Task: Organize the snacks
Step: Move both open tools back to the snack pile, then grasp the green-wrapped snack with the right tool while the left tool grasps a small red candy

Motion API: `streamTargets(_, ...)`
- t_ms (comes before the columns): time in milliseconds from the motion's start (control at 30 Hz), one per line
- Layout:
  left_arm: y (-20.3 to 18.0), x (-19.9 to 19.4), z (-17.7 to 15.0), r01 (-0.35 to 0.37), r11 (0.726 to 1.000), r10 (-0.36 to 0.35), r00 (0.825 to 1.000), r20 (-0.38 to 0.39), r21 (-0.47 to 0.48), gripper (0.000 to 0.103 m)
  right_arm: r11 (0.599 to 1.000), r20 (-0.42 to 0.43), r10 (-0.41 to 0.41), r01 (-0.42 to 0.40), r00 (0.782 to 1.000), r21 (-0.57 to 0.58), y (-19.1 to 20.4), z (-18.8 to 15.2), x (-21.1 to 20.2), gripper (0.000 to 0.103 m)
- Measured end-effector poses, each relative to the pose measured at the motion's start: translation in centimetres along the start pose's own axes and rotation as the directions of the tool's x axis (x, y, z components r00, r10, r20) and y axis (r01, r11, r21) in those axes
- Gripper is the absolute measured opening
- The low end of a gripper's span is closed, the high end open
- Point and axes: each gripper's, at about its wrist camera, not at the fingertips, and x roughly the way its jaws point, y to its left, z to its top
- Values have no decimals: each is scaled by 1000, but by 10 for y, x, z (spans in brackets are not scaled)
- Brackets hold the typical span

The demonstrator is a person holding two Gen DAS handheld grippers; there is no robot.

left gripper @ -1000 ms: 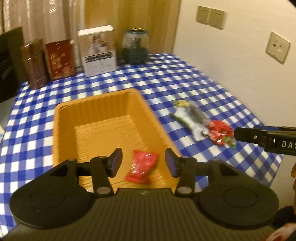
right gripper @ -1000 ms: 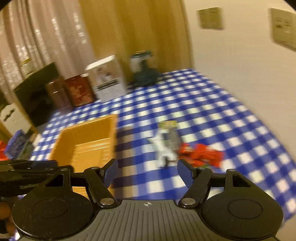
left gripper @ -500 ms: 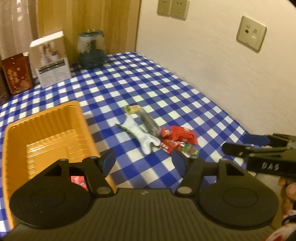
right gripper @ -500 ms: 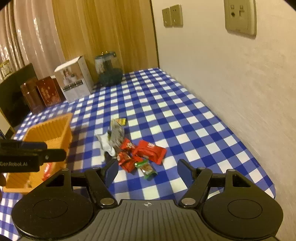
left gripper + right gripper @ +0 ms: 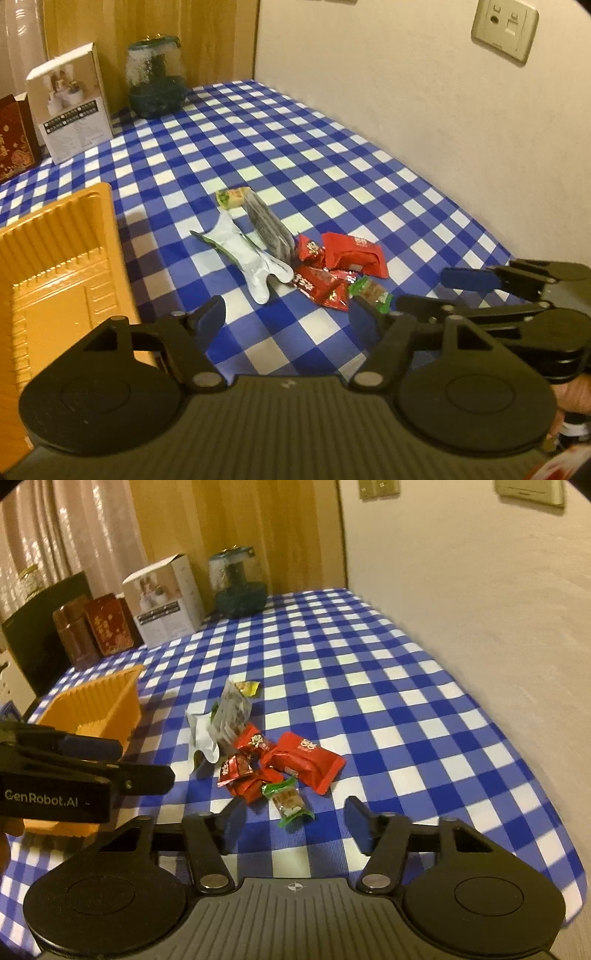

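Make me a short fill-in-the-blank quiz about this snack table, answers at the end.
1. The tablecloth is checked white and ____.
2. The tray beside the snacks is coloured ____.
3. The small green-ended snack lies nearest the ____ gripper.
4. Between the jaws of the left gripper there is ____.

Answers: blue; orange; right; nothing

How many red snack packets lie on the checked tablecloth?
3: large red packet rightmost in the pile, small red packet left of it, crumpled red packet in front; overlap may hide more.
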Motion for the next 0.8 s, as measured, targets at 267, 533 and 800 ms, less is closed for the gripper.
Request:
streamTargets(267, -2, 16, -1, 7, 1000, -7, 1000, -12, 5, 71, 997, -34, 47, -49, 998, -64, -4, 0, 31, 46)
streamTargets(533, -1, 23, -3, 11, 1000, -11, 1000, -24, 8, 71, 992, -64, 55, -62, 996, -109, -3, 3, 52, 31)
streamTargets(800, -9, 30, -5, 28, 1000, -28, 999, -34, 13, 70, 995, -53, 48, -53, 997, -89, -7, 1, 48, 23)
